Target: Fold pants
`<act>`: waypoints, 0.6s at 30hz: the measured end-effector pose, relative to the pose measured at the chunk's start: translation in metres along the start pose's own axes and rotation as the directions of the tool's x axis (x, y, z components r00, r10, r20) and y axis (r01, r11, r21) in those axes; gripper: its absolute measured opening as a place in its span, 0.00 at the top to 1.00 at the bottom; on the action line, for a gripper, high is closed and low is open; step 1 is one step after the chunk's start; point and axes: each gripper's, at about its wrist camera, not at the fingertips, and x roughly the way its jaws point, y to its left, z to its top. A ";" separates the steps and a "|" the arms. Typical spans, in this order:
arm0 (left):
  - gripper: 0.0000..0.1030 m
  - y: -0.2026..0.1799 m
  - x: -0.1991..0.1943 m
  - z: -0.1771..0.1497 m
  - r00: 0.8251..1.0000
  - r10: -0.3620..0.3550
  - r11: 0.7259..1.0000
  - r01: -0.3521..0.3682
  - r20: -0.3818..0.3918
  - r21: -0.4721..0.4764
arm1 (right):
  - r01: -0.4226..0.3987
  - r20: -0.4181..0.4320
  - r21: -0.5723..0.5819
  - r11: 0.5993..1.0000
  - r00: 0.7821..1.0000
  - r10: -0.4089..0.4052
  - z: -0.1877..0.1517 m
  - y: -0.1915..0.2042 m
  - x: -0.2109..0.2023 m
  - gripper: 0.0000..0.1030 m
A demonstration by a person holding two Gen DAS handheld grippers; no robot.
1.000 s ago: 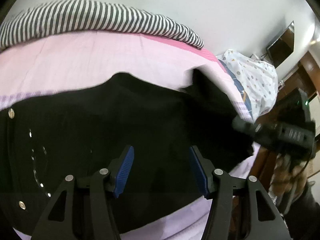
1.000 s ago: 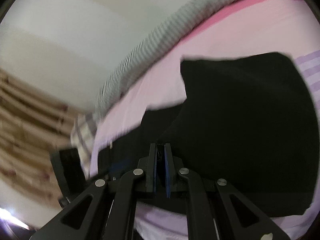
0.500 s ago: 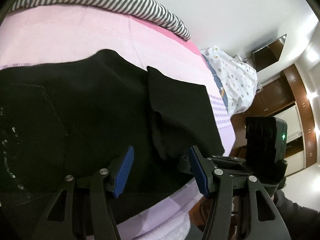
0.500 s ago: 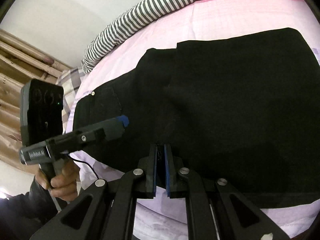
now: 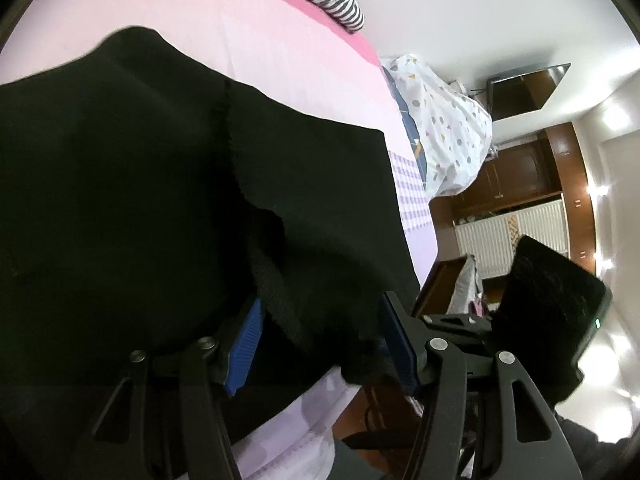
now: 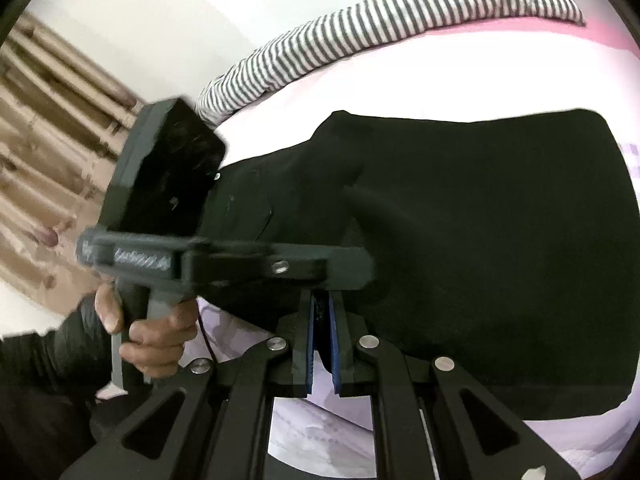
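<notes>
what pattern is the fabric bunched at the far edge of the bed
Grey-and-white stripes on the bunched fabric, clearest in the right wrist view.

Both cameras sit just behind their own fingers and look down at a slant, very near the black pants (image 5: 160, 200) spread on the pink bed (image 5: 280, 60). The left wrist view faces across the bed to the far right, toward a wooden wardrobe (image 5: 520, 168). The right wrist view faces left, the striped pillow (image 6: 400, 28) lying far in both views.

pants (image 5: 120, 200): matt black cloth | bedsheet (image 5: 280, 40): smooth pink cloth
</notes>
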 end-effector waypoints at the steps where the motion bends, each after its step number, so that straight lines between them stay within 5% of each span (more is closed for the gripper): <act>1: 0.43 -0.001 0.002 0.002 1.000 0.003 1.000 -0.003 -0.002 0.001 | 0.003 -0.008 -0.021 1.000 1.000 -0.003 -0.001 0.002 0.000 0.90; 3: 0.43 -0.003 0.005 0.003 1.000 0.007 1.000 -0.007 0.000 0.006 | 0.018 -0.011 -0.045 0.999 1.000 -0.018 -0.002 0.005 0.002 0.86; 6: 0.43 -0.003 0.007 0.002 1.000 0.026 1.000 -0.026 -0.004 0.004 | 0.028 -0.029 -0.030 0.999 0.999 -0.029 -0.005 0.005 0.001 0.52; 7: 0.43 -0.003 0.007 0.001 0.999 0.032 0.999 -0.032 -0.002 0.005 | 0.040 -0.018 -0.024 0.999 0.999 -0.040 -0.006 0.005 -0.003 0.50; 12: 0.43 -0.001 0.008 0.001 0.999 0.032 0.999 -0.031 0.005 -0.011 | -0.002 -0.046 0.015 1.000 0.999 0.003 -0.020 -0.003 -0.020 0.48; 18: 0.43 -0.002 0.004 -0.001 0.999 0.020 1.000 -0.019 0.029 -0.020 | 0.086 -0.034 0.147 0.985 0.996 -0.082 -0.034 -0.041 -0.047 0.47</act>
